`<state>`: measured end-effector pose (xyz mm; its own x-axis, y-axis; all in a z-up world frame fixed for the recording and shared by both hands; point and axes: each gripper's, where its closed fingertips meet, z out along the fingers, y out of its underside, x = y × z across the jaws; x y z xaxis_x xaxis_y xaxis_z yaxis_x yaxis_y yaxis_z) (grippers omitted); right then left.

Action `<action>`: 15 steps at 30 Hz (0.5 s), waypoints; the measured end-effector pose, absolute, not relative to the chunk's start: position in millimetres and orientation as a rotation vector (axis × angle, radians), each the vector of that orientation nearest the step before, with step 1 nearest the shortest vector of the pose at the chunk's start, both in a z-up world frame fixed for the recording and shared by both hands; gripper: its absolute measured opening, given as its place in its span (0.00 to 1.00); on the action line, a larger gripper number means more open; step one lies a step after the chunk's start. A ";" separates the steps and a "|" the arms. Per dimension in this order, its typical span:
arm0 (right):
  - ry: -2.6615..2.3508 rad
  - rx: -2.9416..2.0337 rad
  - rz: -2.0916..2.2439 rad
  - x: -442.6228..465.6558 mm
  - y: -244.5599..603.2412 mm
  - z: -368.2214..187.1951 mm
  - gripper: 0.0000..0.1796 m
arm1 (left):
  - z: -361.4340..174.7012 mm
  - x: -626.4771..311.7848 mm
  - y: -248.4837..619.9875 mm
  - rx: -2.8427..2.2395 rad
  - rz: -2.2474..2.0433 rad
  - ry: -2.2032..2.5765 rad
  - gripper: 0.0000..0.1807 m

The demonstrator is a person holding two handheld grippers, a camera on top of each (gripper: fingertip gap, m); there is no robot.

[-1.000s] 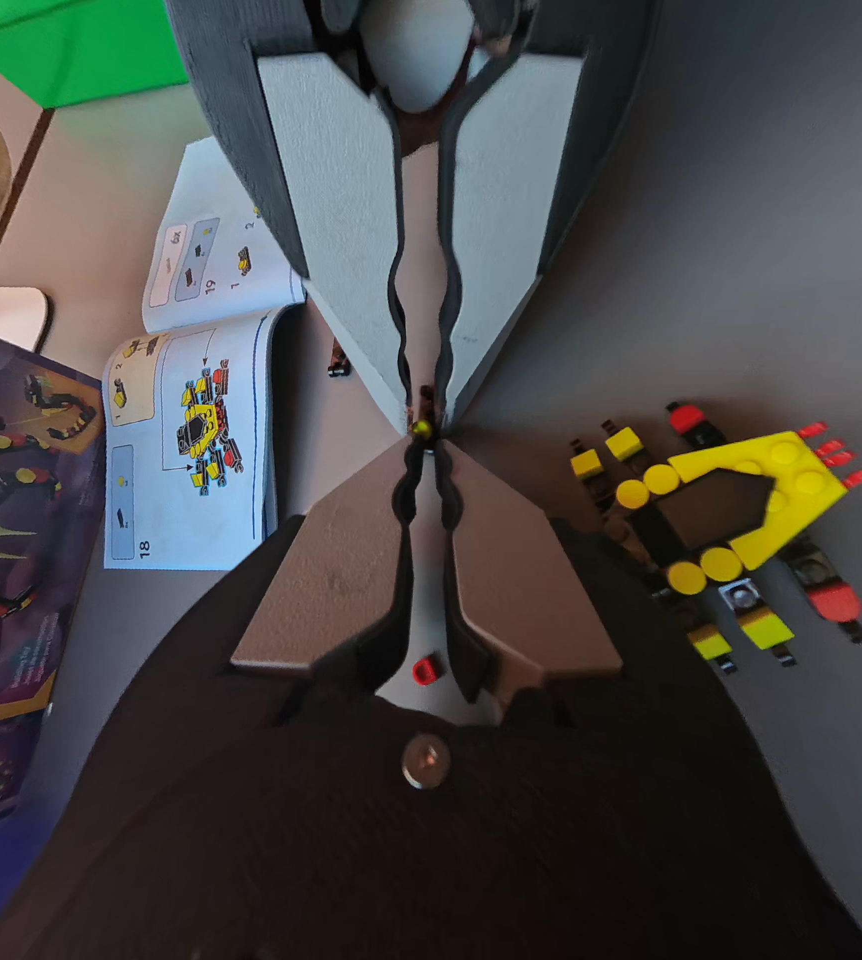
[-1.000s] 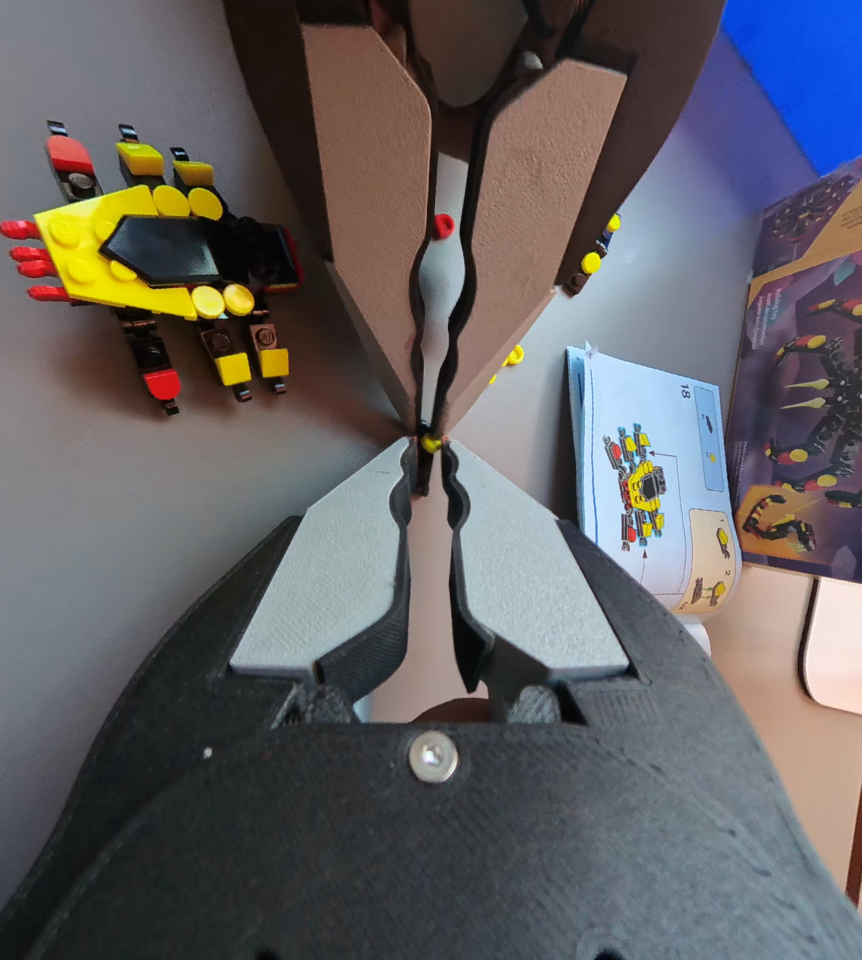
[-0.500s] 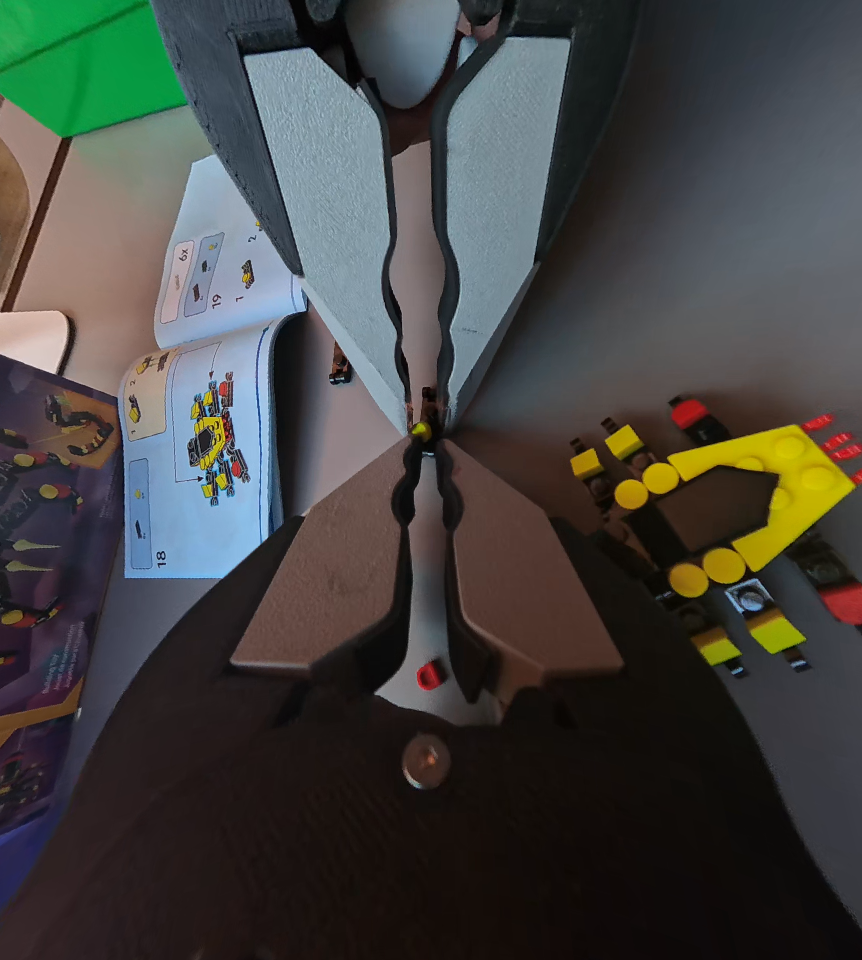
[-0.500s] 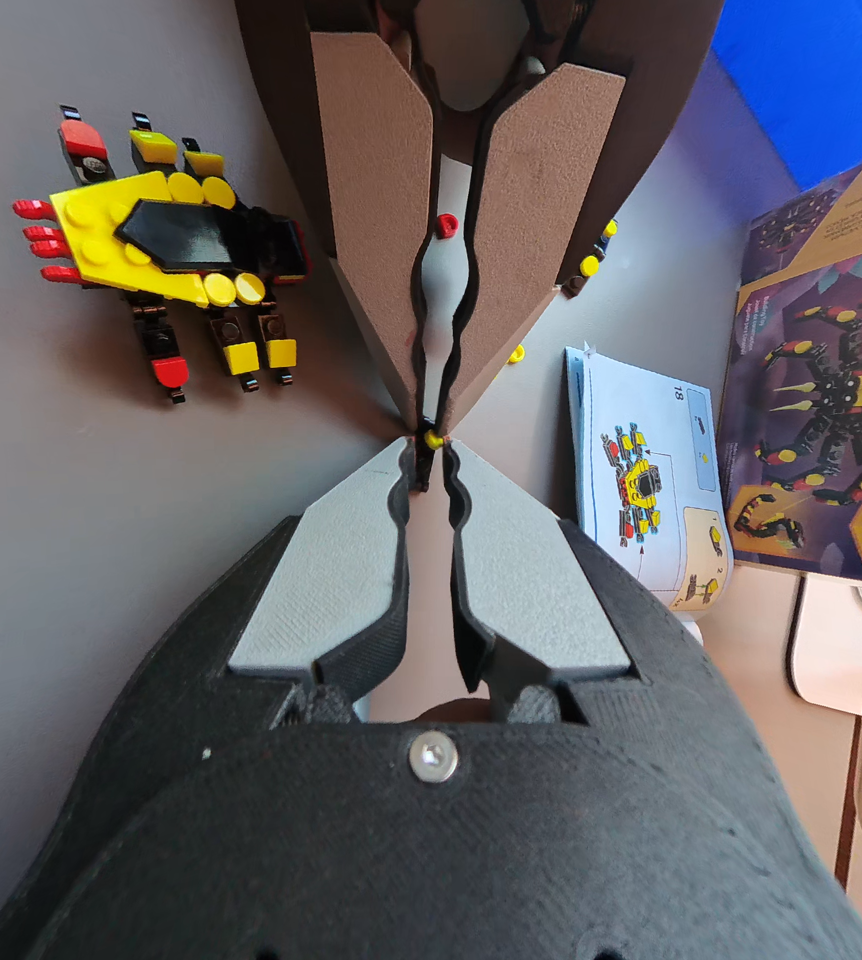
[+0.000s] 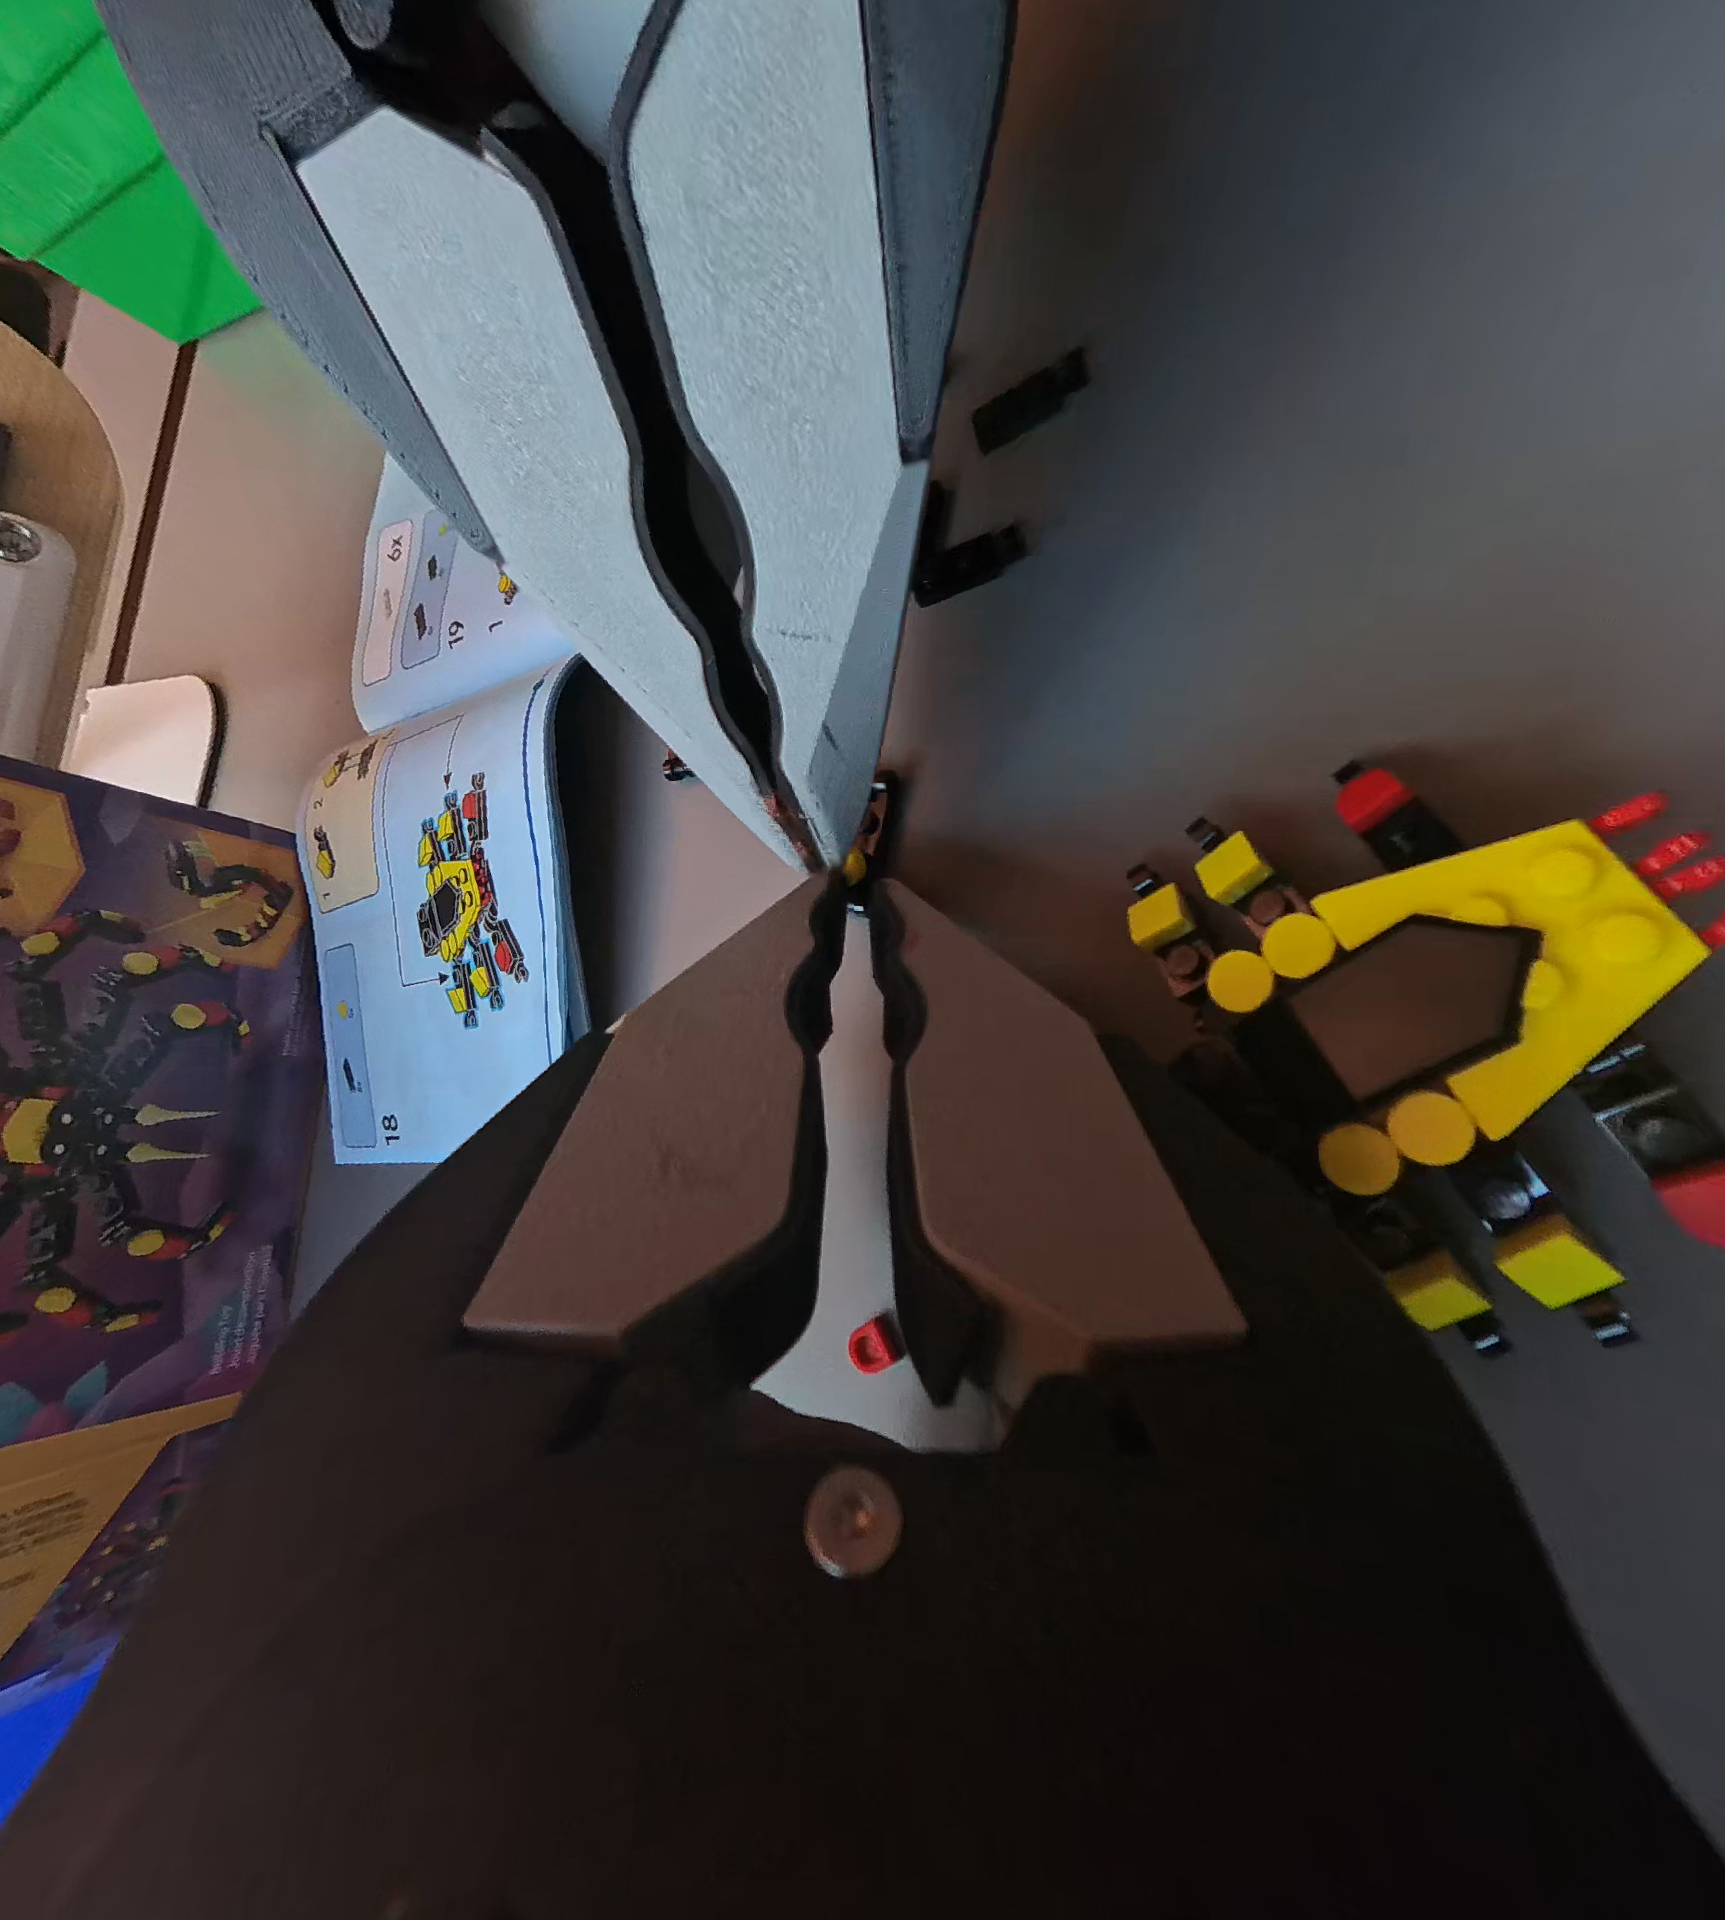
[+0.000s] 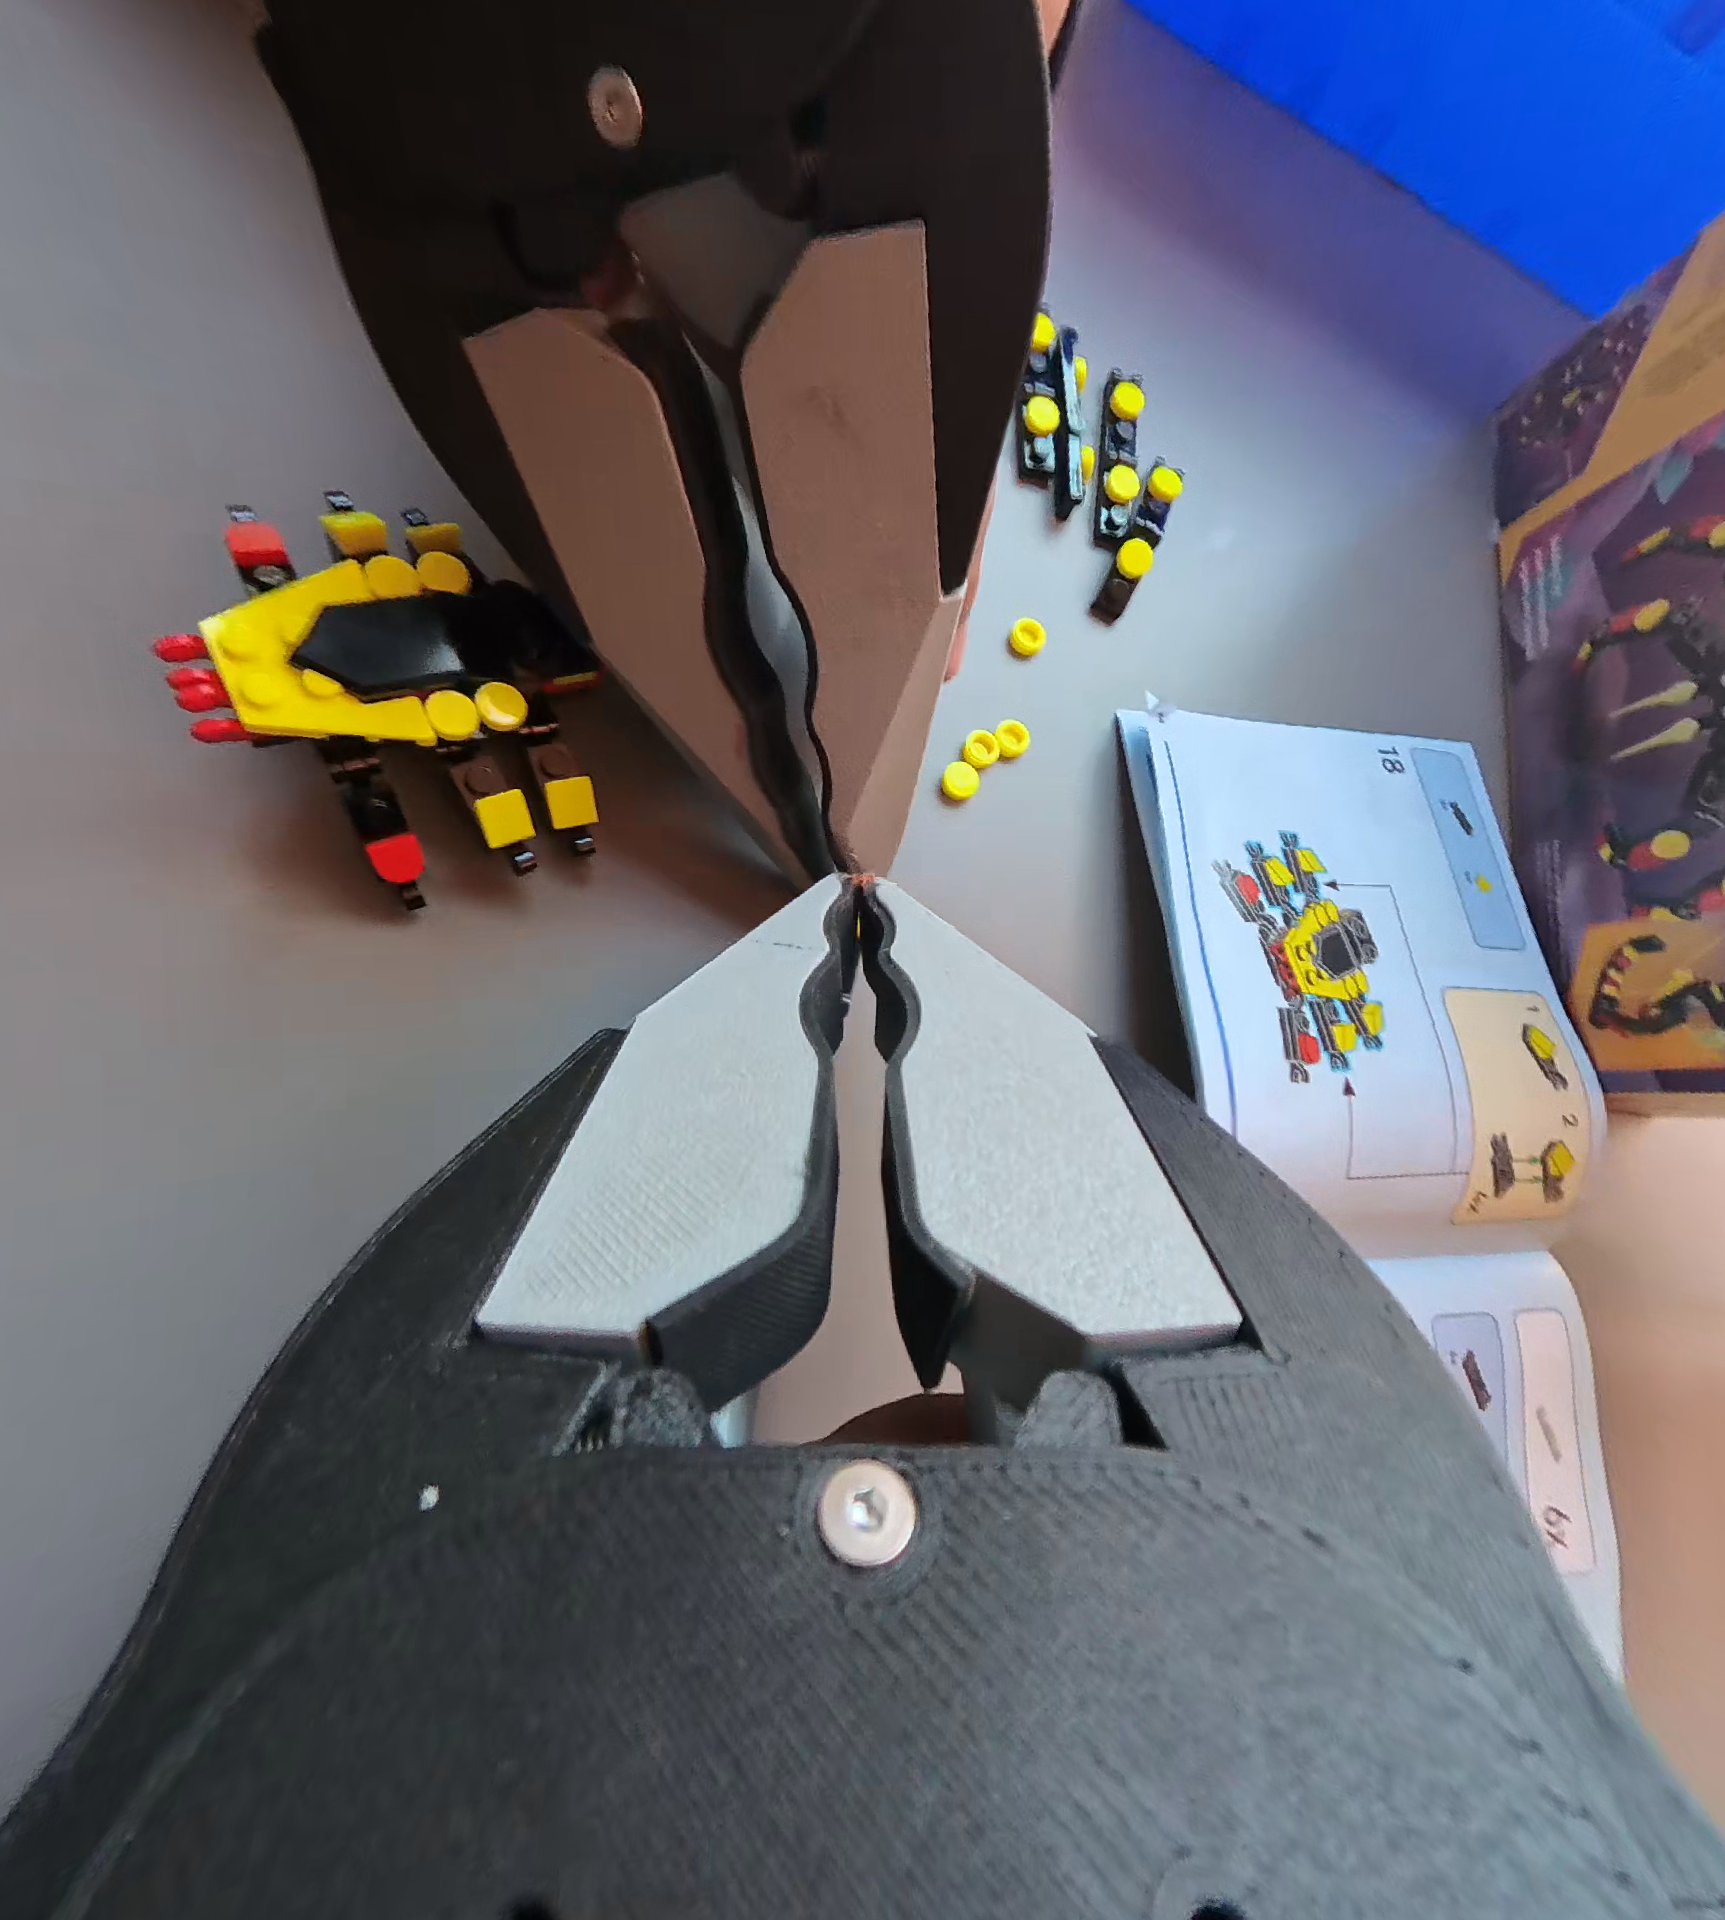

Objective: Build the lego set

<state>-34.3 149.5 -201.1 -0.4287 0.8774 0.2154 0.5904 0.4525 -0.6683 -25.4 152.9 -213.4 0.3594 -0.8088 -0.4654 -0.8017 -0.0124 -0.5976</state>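
The left gripper (image 5: 853, 914), with brown-faced fingers on a dark body, and the right gripper (image 6: 856, 914), with grey-faced fingers on a black body, meet tip to tip above the grey tabletop (image 5: 1409, 364), each pointing straight at the other. Both sets of fingers are drawn nearly together, and between the touching tips sits a tiny black lego piece with a yellow stud (image 5: 856, 864); the left gripper is clenched on it, while whether the right one also grips it or only presses against it cannot be told. In the right wrist view the left gripper comes in from the top, tilted slightly. A small red lego piece (image 5: 874, 1347) lies on the table beneath the left gripper's fingers. Off to one side, well apart from the tips, rests the partly built yellow-and-black lego model with red and yellow leg ends (image 6: 390, 675). On the other side lie loose round yellow studs (image 6: 983, 748), a cluster of black pieces topped with yellow studs (image 6: 1107, 457), the open instruction booklet (image 6: 1357, 977) and the purple lego box (image 6: 1689, 727).
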 end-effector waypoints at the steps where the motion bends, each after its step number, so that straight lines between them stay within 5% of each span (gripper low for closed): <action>1: -2.163 -1.220 0.676 -34.1 150.0 -202.0 0.00 | -213.5 -25.6 152.8 -1.784 -0.003 1.425 0.01; 15: -2.152 -1.215 0.705 -28.8 149.9 -208.0 0.00 | -213.5 -23.7 153.1 -1.774 0.003 1.428 0.01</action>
<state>-28.8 149.9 -208.0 -0.4295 0.8773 0.2141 0.5804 0.4498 -0.6788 -23.7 153.1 -213.5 0.3514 -0.8046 -0.4786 -0.8067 -0.0008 -0.5910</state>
